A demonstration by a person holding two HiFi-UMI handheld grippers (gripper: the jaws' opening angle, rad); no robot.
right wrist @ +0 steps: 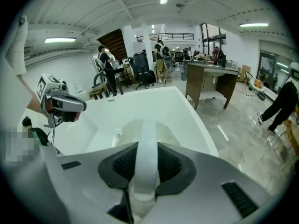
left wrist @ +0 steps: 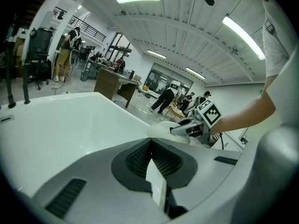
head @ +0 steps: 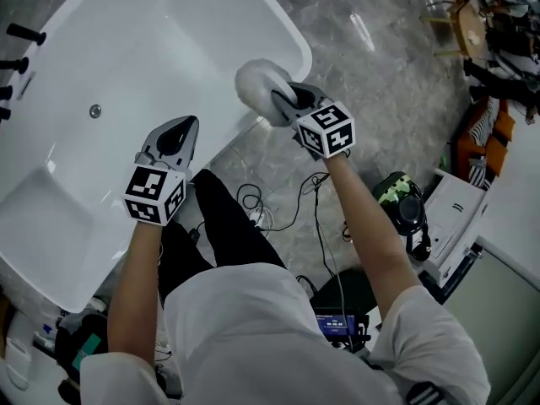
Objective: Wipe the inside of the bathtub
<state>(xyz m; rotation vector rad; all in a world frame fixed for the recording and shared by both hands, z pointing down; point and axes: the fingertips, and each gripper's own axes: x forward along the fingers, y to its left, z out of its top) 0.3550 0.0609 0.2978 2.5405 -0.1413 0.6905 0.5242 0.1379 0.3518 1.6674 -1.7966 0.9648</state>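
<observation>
Right claw (head: pixel 285 101) clamped on the strap of a white wiping pad (head: pixel 256 81), held at the bathtub (head: pixel 152 40) rim, near its corner. Left claw (head: pixel 180 132) with jaws together, over the tub's near edge. Cables (head: pixel 283 218) lie on the floor beside the tub.

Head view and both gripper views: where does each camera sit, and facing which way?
Head view: on the person's head, looking steeply down at the glossy white bathtub; shows both forearms, left gripper, right gripper clamping a round white scrubbing pad.
Left gripper view: on the left gripper, facing across the tub rim toward the right gripper and forearm; own jaws shut.
Right gripper view: on the right gripper, facing into the tub past the pad's strap; left gripper at left.
Shared: all show the tub; each gripper view shows the other gripper.
</observation>
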